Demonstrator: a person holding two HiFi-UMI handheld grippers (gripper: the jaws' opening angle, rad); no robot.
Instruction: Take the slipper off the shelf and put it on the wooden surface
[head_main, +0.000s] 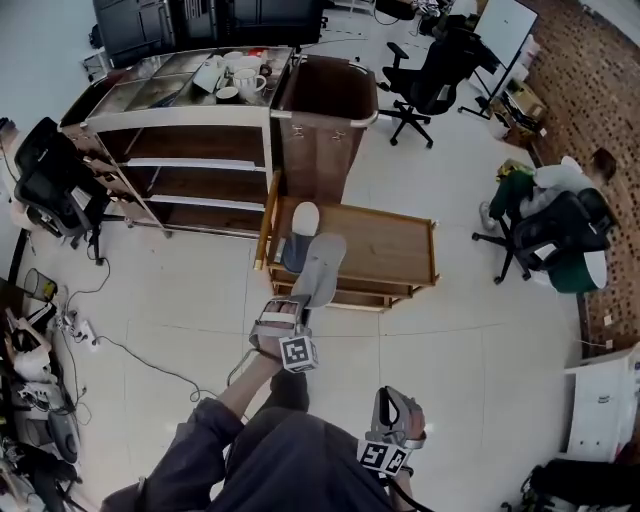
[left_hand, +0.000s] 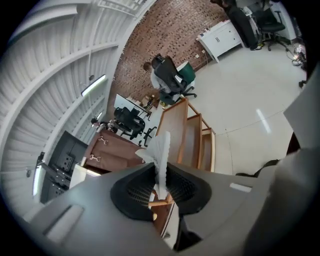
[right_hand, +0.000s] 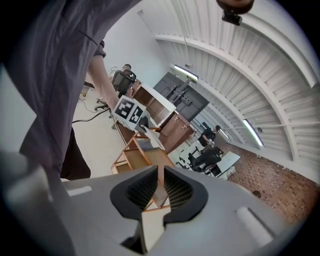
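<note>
A grey slipper (head_main: 319, 268) hangs toe-up over the left end of the low wooden table (head_main: 390, 250), with my left gripper (head_main: 297, 303) shut on its heel end. In the left gripper view its pale sole edge (left_hand: 162, 150) stands pinched between the black pads, with my left gripper (left_hand: 161, 182) closed tight on it. A second slipper (head_main: 301, 232) lies on the table top just behind it. My right gripper (head_main: 392, 397) hangs low by the person's legs, away from the table, and my right gripper (right_hand: 160, 192) is shut with nothing in it.
The metal shelf unit (head_main: 190, 150) stands at the back left, with cups (head_main: 240, 80) on top. A tall brown cabinet (head_main: 325, 115) stands behind the table. Office chairs (head_main: 425, 80) ring the room, and cables (head_main: 120, 350) lie on the floor at left.
</note>
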